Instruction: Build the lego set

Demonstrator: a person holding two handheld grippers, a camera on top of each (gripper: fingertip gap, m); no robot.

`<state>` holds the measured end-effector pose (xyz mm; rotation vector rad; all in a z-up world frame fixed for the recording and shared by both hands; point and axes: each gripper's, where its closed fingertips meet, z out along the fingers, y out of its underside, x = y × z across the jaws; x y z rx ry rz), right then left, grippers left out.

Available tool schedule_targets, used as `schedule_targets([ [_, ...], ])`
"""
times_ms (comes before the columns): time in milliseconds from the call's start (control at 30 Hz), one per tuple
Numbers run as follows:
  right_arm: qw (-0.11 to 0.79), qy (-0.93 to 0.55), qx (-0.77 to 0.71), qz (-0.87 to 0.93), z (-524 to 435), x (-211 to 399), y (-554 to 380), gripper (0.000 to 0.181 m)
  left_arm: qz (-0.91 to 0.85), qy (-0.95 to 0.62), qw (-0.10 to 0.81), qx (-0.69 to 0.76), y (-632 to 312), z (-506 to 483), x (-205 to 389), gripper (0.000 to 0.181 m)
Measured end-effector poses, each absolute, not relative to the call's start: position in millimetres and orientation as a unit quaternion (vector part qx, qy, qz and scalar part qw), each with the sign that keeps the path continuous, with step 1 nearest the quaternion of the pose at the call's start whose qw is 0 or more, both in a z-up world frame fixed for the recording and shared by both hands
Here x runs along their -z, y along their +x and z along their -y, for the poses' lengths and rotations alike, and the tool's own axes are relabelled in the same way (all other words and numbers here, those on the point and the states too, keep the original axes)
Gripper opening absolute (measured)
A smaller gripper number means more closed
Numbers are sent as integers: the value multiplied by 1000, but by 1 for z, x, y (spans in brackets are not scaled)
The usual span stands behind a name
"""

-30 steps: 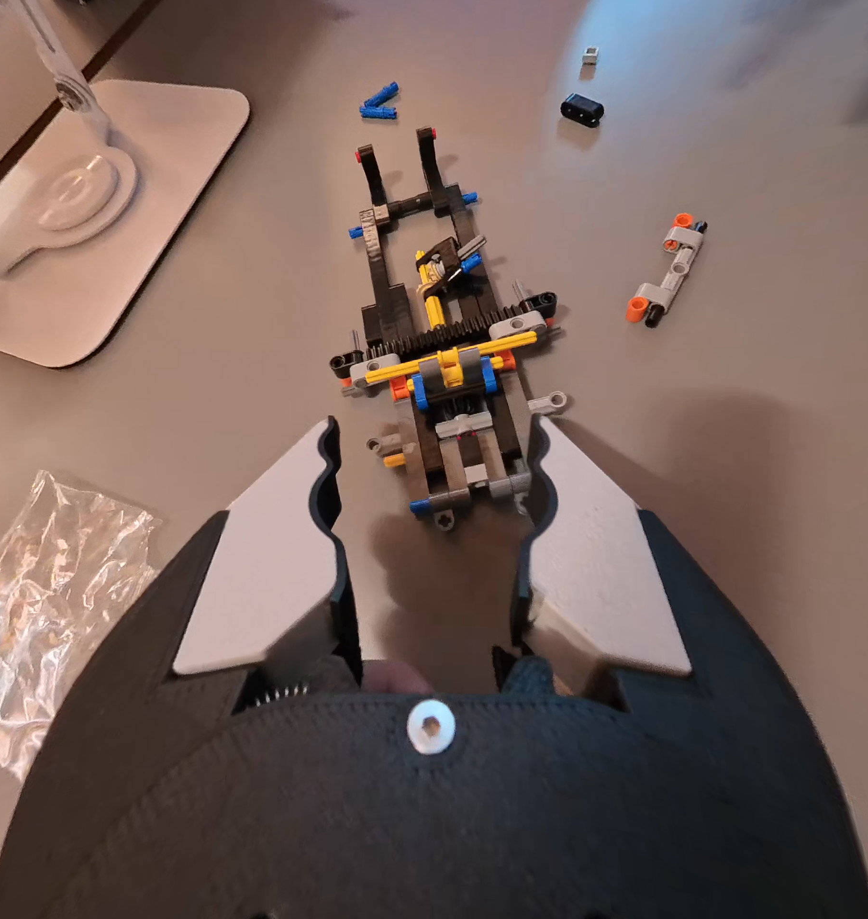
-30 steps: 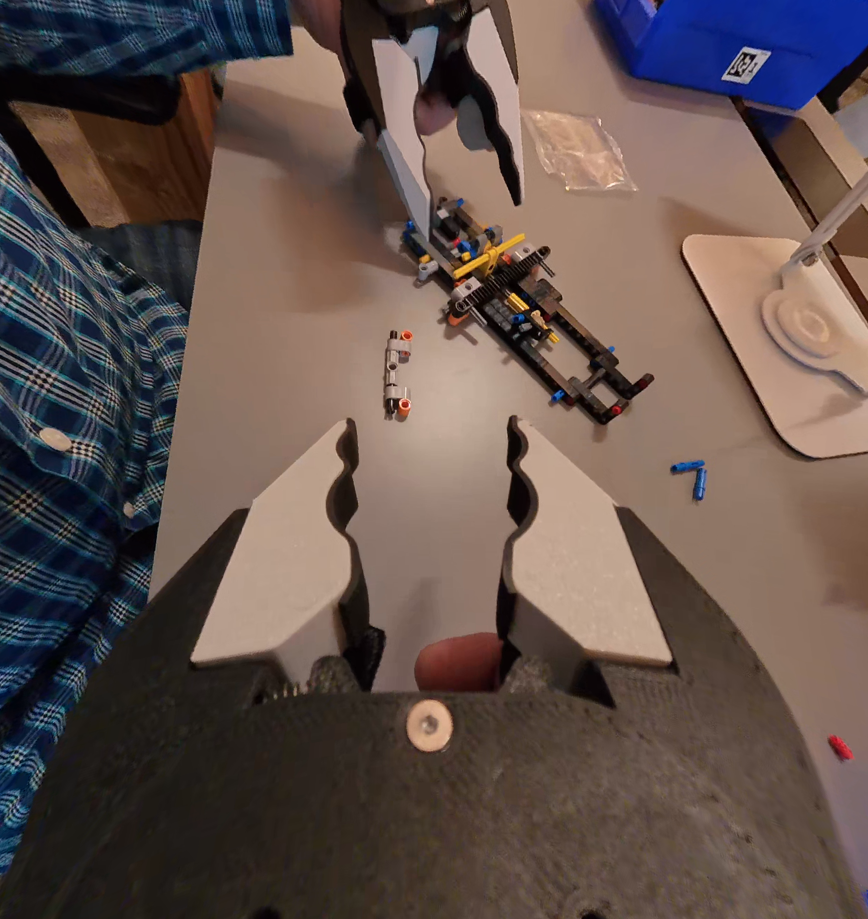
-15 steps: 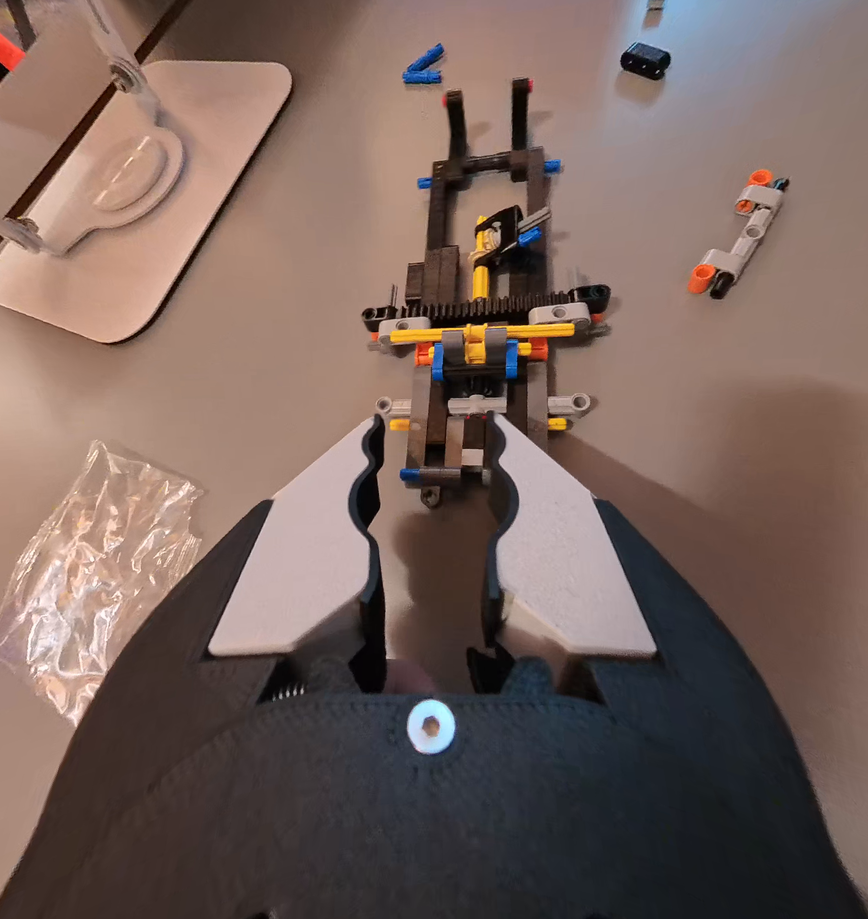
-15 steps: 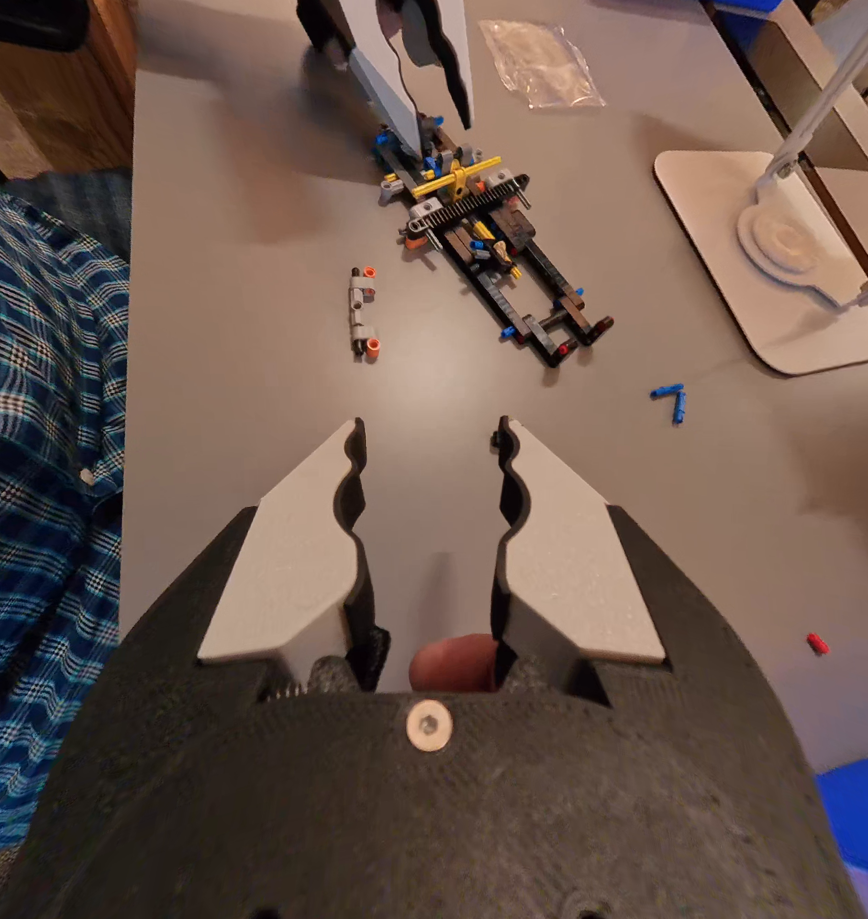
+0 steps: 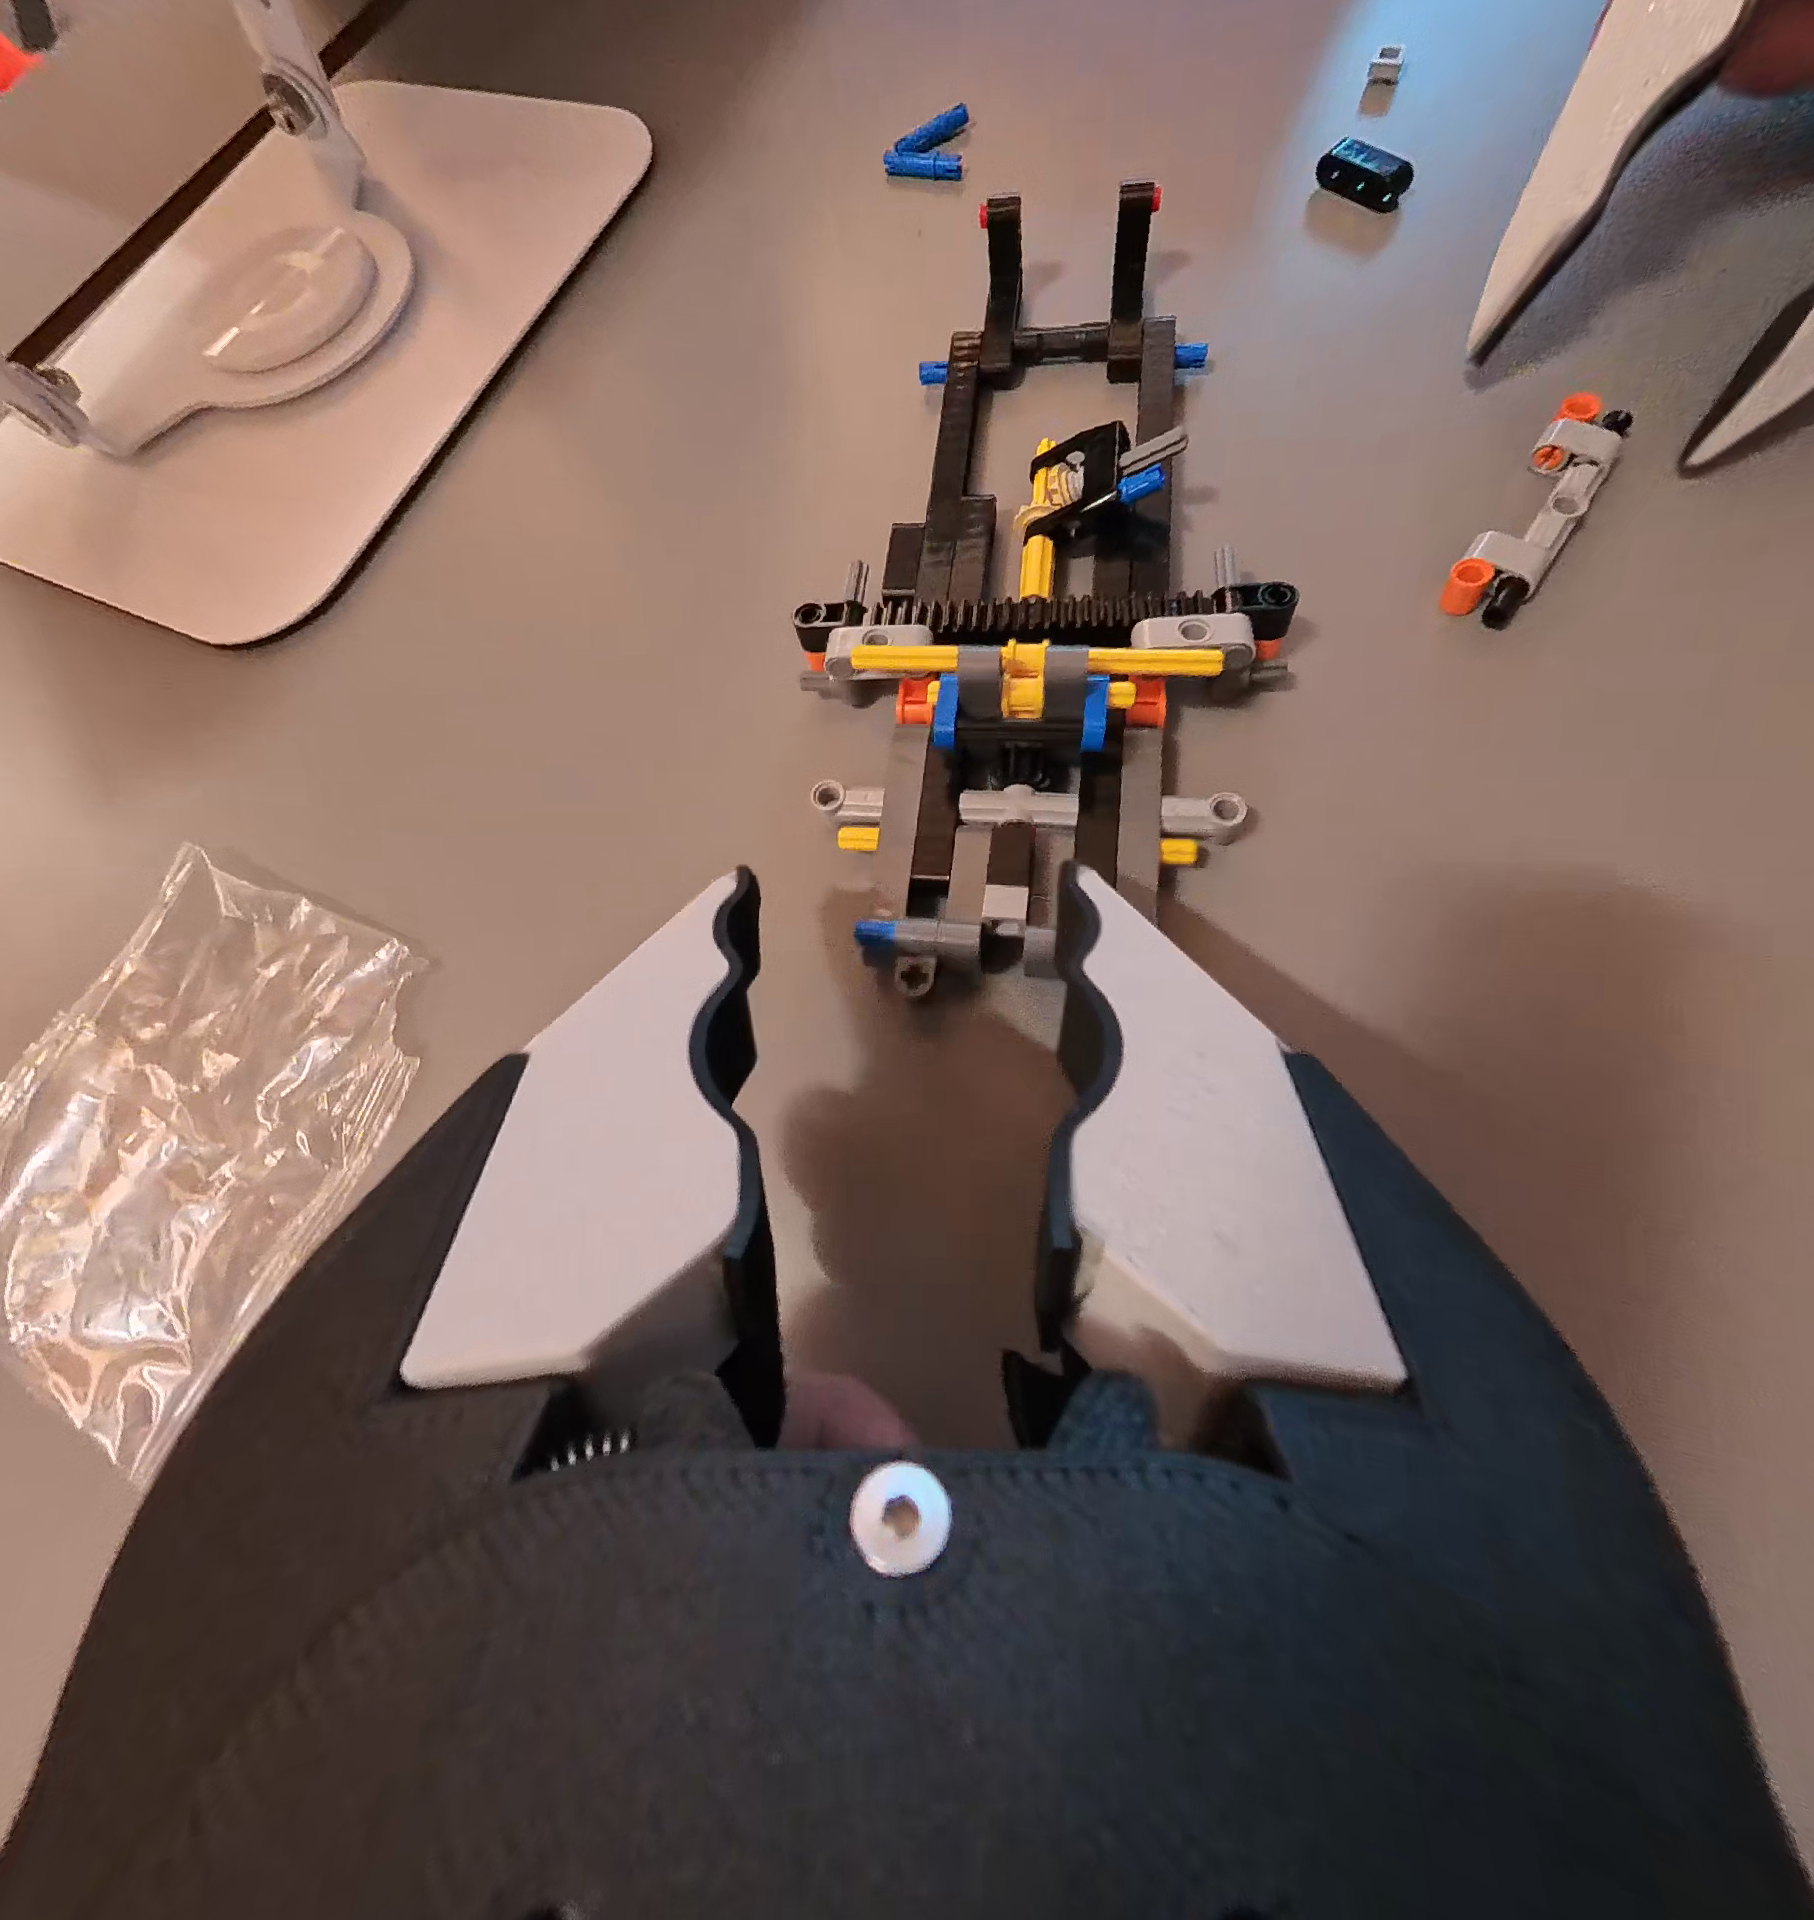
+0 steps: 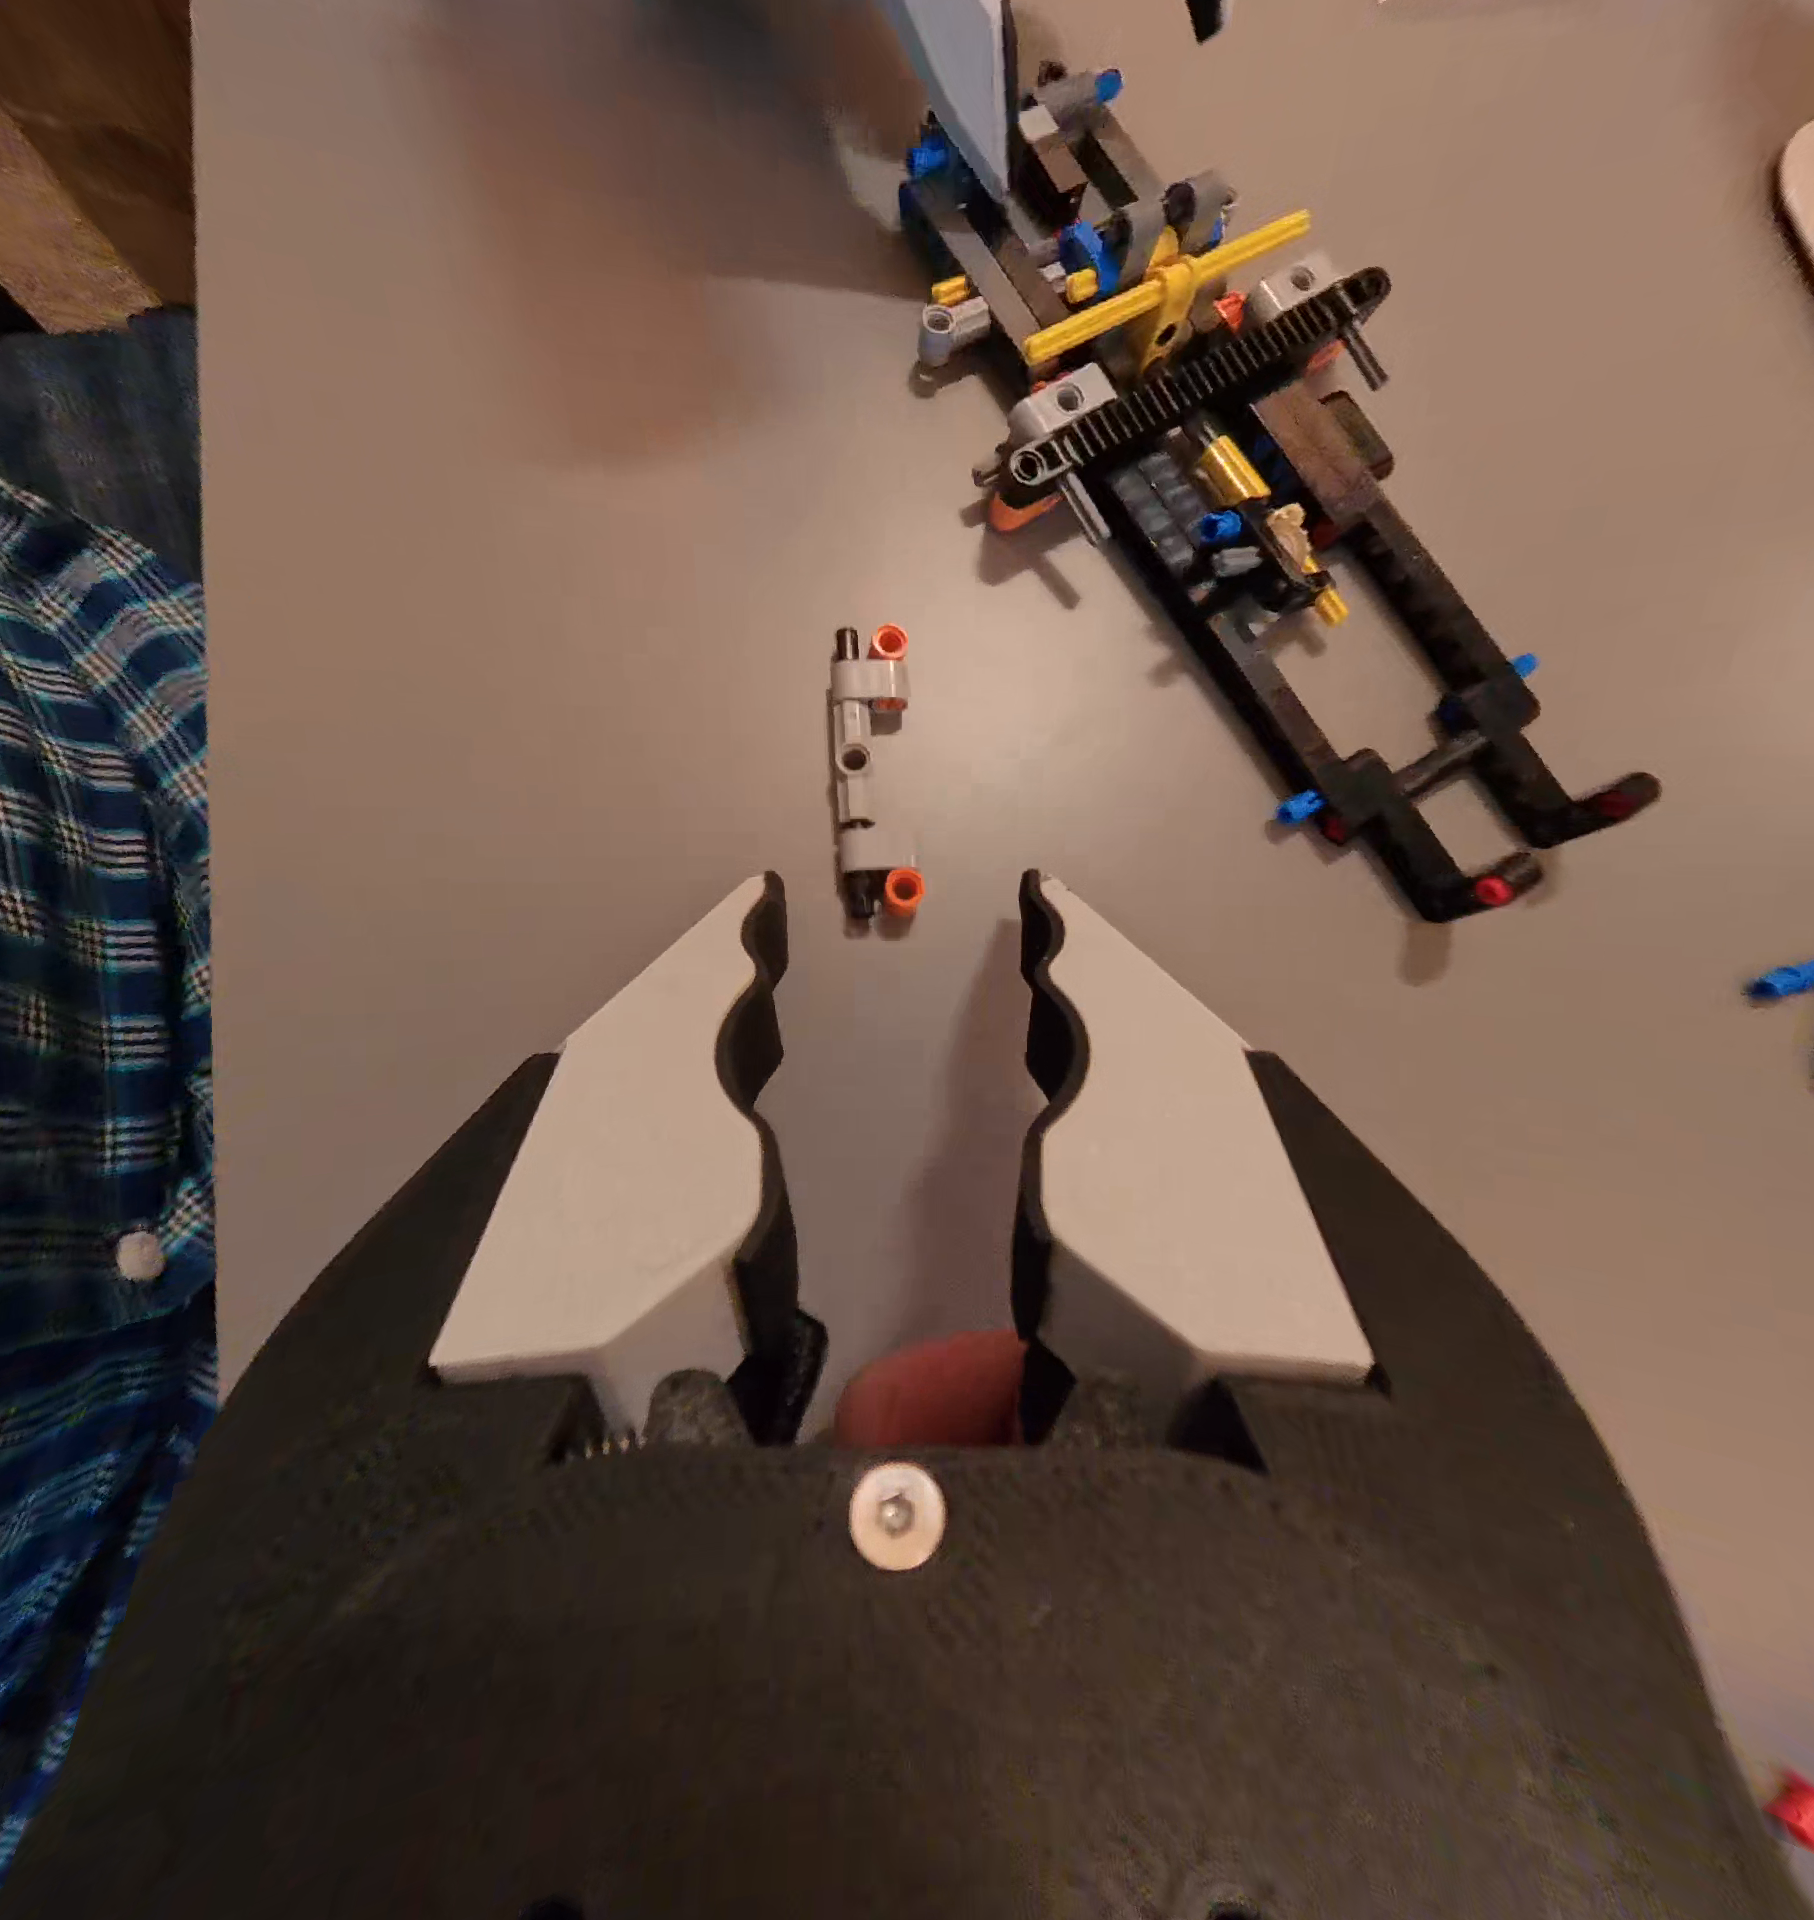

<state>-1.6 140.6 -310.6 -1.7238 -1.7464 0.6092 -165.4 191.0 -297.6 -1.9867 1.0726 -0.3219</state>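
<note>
Clear plastic bag [image 5: 165,1122] beside lego chassis [image 5: 1038,644]

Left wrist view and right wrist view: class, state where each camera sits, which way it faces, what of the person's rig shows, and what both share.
Left wrist view: on the left gripper, open, looking along the lego chassis from its near end; a fingertip shows between the fingers.
Right wrist view: on the right gripper, open, facing the small grey-and-orange lego piece; a plaid sleeve shows.
Shared: chassis, small piece, two blue pins, grey table.
</note>
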Motion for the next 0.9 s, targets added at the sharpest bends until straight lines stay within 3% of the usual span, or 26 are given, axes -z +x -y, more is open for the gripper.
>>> schedule_targets([
  [33, 297, -651, -239, 657, -138, 311, -5, 41, -426, -793, 416, 131, -167, -190, 298, 56],
  [267, 297, -663, -250, 640, -140, 314, -12, 13, -416, -792, 420, 154, -168, -188, 295, 56],
  [900, 332, -665, -251, 620, -140, 301, -15, 12, -423, -755, 476, 158, -117, -180, 267, 55],
])
